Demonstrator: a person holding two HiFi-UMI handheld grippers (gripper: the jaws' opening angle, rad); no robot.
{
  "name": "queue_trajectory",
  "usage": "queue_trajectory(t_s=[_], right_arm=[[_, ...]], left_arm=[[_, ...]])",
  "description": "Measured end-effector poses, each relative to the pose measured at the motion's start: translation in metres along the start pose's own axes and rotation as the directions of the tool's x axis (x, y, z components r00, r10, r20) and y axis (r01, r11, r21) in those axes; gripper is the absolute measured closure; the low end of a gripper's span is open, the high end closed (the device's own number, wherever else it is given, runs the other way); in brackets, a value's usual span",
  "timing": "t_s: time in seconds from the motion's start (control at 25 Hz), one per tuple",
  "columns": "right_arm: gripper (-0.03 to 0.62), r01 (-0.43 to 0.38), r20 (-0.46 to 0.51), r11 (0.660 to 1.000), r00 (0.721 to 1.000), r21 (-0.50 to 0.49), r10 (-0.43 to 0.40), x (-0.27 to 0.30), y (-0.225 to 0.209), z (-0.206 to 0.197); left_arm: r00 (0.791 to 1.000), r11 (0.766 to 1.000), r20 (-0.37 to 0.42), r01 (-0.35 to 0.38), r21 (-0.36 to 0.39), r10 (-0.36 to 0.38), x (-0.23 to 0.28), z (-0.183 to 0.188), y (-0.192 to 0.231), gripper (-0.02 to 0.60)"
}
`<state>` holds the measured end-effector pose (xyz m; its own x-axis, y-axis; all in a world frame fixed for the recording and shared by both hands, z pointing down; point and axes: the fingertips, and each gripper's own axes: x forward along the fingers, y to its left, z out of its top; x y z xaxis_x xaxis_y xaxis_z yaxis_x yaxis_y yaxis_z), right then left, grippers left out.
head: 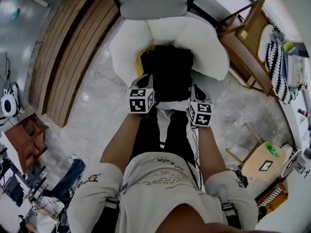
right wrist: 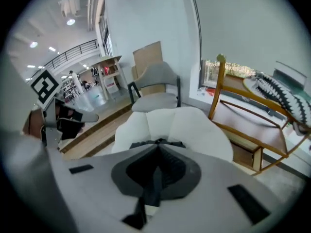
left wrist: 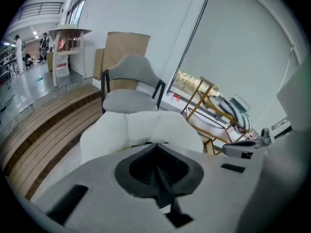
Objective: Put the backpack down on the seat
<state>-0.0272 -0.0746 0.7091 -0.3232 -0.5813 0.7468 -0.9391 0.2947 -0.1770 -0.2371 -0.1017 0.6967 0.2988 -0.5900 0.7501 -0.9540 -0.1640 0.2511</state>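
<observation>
One black fabric backpack (head: 167, 72) lay on the single puffy white seat (head: 126, 47), with one grey chair (head: 153, 1) behind. The left gripper (head: 146, 84) and right gripper (head: 197, 93) met its near edge, both pairs of jaws pressed together, each apparently pinching a thin black strap (right wrist: 151, 188).

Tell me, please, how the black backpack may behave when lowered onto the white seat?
The black fabric backpack looks soft, so it will probably slump. Held by thin straps in the left gripper and right gripper, it may swing. The white cushioned seat looks yielding, so sliding seems unlikely.
</observation>
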Motion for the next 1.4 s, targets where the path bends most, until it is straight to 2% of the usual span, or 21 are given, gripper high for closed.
queue_trajectory(t_s=[0.16,0.28,0.4,0.56,0.68,0.84,1.0,1.12,1.24,1.4], right_arm=[[0.566,-0.013,0.119,0.995,0.993,0.099,0.001,-0.05,0.006,0.059],[0.566,-0.023,0.234,0.992,0.972,0.122,-0.007,-0.087,0.01,0.112],[0.566,-0.055,0.355,0.991,0.935,0.122,0.008,-0.129,0.021,0.166],[0.566,-0.079,0.497,0.994,0.867,0.08,0.029,-0.182,0.043,0.226],[0.568,-0.067,0.551,0.997,0.834,0.029,0.04,-0.215,0.053,0.26],[0.568,-0.038,0.643,0.999,0.765,-0.023,0.044,-0.257,0.054,0.306],[0.568,-0.039,0.711,0.999,0.701,-0.037,0.054,-0.31,0.055,0.321],[0.568,-0.028,0.757,0.999,0.652,-0.035,0.045,-0.337,0.056,0.333],[0.568,-0.007,0.766,0.999,0.642,-0.044,0.039,-0.341,0.054,0.334],[0.568,-0.011,0.757,0.999,0.652,-0.041,0.038,-0.333,0.048,0.325]], left_arm=[[0.995,0.998,0.098,0.012,0.065,-0.019,-0.053,0.059,-0.032,0.558],[0.983,0.994,0.182,-0.001,0.111,-0.019,-0.094,0.107,-0.053,0.558],[0.97,0.994,0.241,0.001,0.112,-0.028,-0.136,0.142,-0.073,0.559],[0.943,0.995,0.328,0.014,0.102,-0.047,-0.186,0.179,-0.094,0.558],[0.912,0.993,0.404,0.024,0.117,-0.069,-0.22,0.211,-0.108,0.558],[0.841,0.977,0.532,-0.023,0.214,-0.097,-0.263,0.267,-0.132,0.558],[0.788,0.953,0.605,-0.083,0.29,-0.115,-0.305,0.286,-0.156,0.558],[0.762,0.948,0.637,-0.103,0.303,-0.121,-0.324,0.296,-0.16,0.56],[0.759,0.951,0.642,-0.109,0.291,-0.11,-0.326,0.296,-0.158,0.56],[0.779,0.954,0.619,-0.104,0.282,-0.098,-0.314,0.289,-0.155,0.56]])
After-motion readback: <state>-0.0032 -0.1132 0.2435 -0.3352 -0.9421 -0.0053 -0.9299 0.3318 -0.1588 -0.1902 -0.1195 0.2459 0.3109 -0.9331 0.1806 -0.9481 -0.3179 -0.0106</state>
